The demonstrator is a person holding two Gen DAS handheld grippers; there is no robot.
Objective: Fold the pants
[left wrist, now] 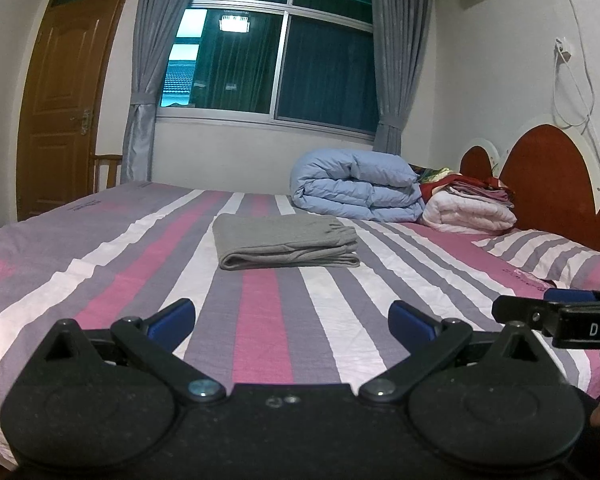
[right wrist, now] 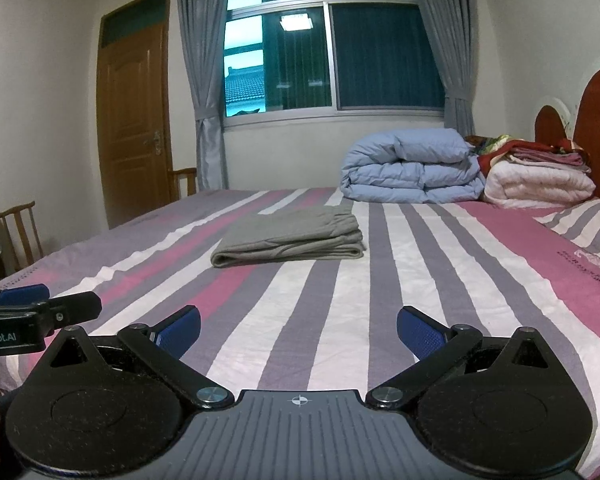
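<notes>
Grey pants (left wrist: 286, 242) lie folded into a flat rectangular bundle on the striped bed (left wrist: 140, 264); they also show in the right wrist view (right wrist: 290, 238). My left gripper (left wrist: 291, 320) is open and empty, held low over the near part of the bed, well short of the pants. My right gripper (right wrist: 299, 328) is open and empty, also well short of the pants. The right gripper shows at the right edge of the left wrist view (left wrist: 556, 310). The left gripper shows at the left edge of the right wrist view (right wrist: 32, 306).
A folded blue duvet (left wrist: 356, 186) and a stack of white and red bedding (left wrist: 470, 202) sit at the far side by the red headboard (left wrist: 548, 184). A striped pillow (left wrist: 548, 252) lies at the right. Wooden chairs (right wrist: 20, 232) stand left of the bed.
</notes>
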